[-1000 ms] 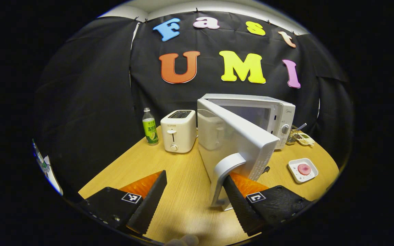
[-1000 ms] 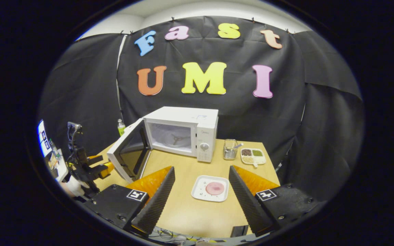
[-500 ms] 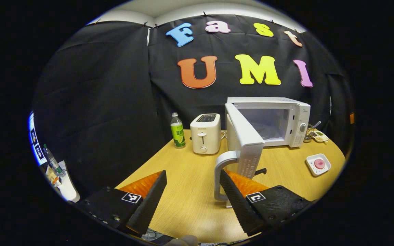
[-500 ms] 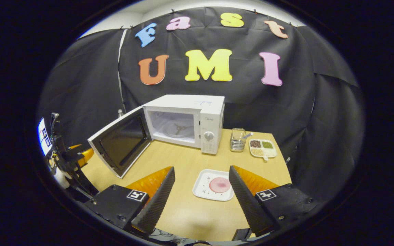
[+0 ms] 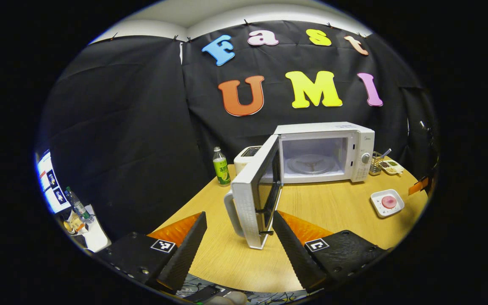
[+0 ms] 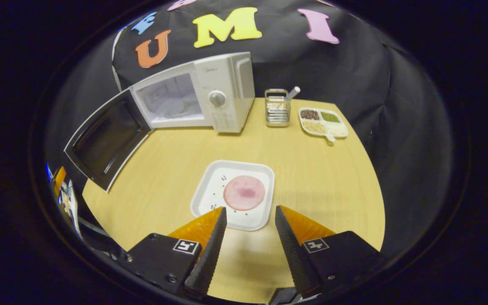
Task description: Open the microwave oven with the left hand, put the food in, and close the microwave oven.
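Holding your right tongs (image 6: 248,216) spread just above the near rim of the white plate (image 6: 210,192), you are lining both fingers up with that rim, which looks like the approach for a pinch; nothing is between them yet. The pink round of food (image 6: 244,192) is sitting in the middle of the plate, and the plate is lying flat on the bench (image 6: 333,178), well apart from the oven, so I judge the carry is the step coming next. In the left gripper view your left tongs (image 5: 239,220) are also spread and pinching nothing; the free edge of the microwave door (image 5: 254,199) is standing between the fingers without either pressing on it, with the door handle (image 5: 230,214) on its outer face. The door is swung wide, leaving the cavity and its glass turntable (image 5: 309,163) open for the plate. Farther back, the microwave (image 6: 210,97) is carrying a small brand mark above its dial, too small to read. Beyond it you are seeing a wire caddy (image 6: 277,108) and a divided dish of grains (image 6: 322,120), and, left of the oven, a toaster (image 5: 246,154) and a green-labelled bottle (image 5: 220,167) whose print is illegible.
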A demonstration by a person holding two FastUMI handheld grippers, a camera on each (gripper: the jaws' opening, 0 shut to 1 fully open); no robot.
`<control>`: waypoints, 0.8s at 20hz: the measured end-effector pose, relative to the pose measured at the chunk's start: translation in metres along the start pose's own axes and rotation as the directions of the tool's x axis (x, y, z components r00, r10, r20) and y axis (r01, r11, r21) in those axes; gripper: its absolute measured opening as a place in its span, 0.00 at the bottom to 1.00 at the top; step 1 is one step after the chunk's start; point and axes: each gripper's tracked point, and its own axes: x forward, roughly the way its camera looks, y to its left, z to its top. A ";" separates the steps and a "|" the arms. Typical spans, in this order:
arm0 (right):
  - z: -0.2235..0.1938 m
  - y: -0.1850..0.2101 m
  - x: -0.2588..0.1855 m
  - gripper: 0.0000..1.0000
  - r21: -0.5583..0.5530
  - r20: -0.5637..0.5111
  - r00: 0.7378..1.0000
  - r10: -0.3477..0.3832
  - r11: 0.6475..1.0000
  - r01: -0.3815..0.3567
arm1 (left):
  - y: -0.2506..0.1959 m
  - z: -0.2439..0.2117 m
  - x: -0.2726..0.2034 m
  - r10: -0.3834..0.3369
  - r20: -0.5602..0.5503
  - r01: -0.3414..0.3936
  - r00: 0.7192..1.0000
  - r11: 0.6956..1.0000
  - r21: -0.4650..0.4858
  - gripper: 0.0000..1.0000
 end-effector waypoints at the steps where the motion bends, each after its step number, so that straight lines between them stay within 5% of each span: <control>1: -0.004 -0.005 0.012 0.74 0.011 -0.033 0.999 0.010 1.000 -0.009 | -0.007 0.004 -0.002 0.004 -0.003 -0.004 1.000 1.000 -0.001 0.95; 3: -0.013 -0.016 0.032 0.72 0.029 -0.091 0.996 0.025 0.999 -0.022 | -0.021 0.012 -0.007 0.014 -0.012 -0.015 1.000 1.000 -0.009 0.95; 4: -0.014 -0.017 0.040 0.60 0.036 -0.113 0.993 0.036 0.999 -0.032 | -0.028 0.018 -0.009 0.022 -0.012 -0.023 1.000 1.000 -0.011 0.95; 5: -0.015 -0.018 0.046 0.69 0.043 -0.131 0.990 0.051 0.998 -0.045 | -0.032 0.024 -0.010 0.031 -0.010 -0.031 0.999 0.999 -0.013 0.95; 7: -0.019 -0.016 0.055 0.48 0.050 -0.166 0.982 0.085 0.996 -0.078 | -0.042 0.031 -0.014 0.049 -0.012 -0.049 0.999 0.999 -0.019 0.95; 8: -0.023 -0.017 0.058 0.50 0.056 -0.191 0.977 0.092 0.995 -0.083 | -0.045 0.034 -0.015 0.062 -0.016 -0.062 0.998 0.998 -0.022 0.95; 9: -0.021 -0.017 0.056 0.33 0.068 -0.197 0.975 0.102 0.994 -0.090 | -0.047 0.035 -0.018 0.079 -0.020 -0.079 0.997 0.996 -0.028 0.95; 12: -0.022 -0.017 0.061 0.17 0.066 -0.231 0.965 0.121 0.992 -0.109 | -0.054 0.036 -0.026 0.109 -0.035 -0.110 0.993 0.993 -0.044 0.95; 13: -0.022 -0.019 0.061 0.28 0.061 -0.231 0.966 0.118 0.992 -0.107 | -0.057 0.034 -0.028 0.109 -0.043 -0.111 0.993 0.993 -0.047 0.95; 14: -0.022 -0.023 0.061 0.09 0.066 -0.238 0.965 0.109 0.993 -0.096 | -0.059 0.032 -0.029 0.110 -0.048 -0.112 0.993 0.993 -0.044 0.95; 15: -0.022 -0.024 0.064 0.17 0.083 -0.239 0.965 0.107 0.993 -0.089 | -0.060 0.031 -0.030 0.104 -0.049 -0.106 0.993 0.994 -0.042 0.95; 16: -0.021 -0.022 0.065 0.10 0.116 -0.240 0.964 0.115 0.989 -0.089 | -0.060 0.032 -0.030 0.098 -0.046 -0.100 0.994 0.994 -0.042 0.95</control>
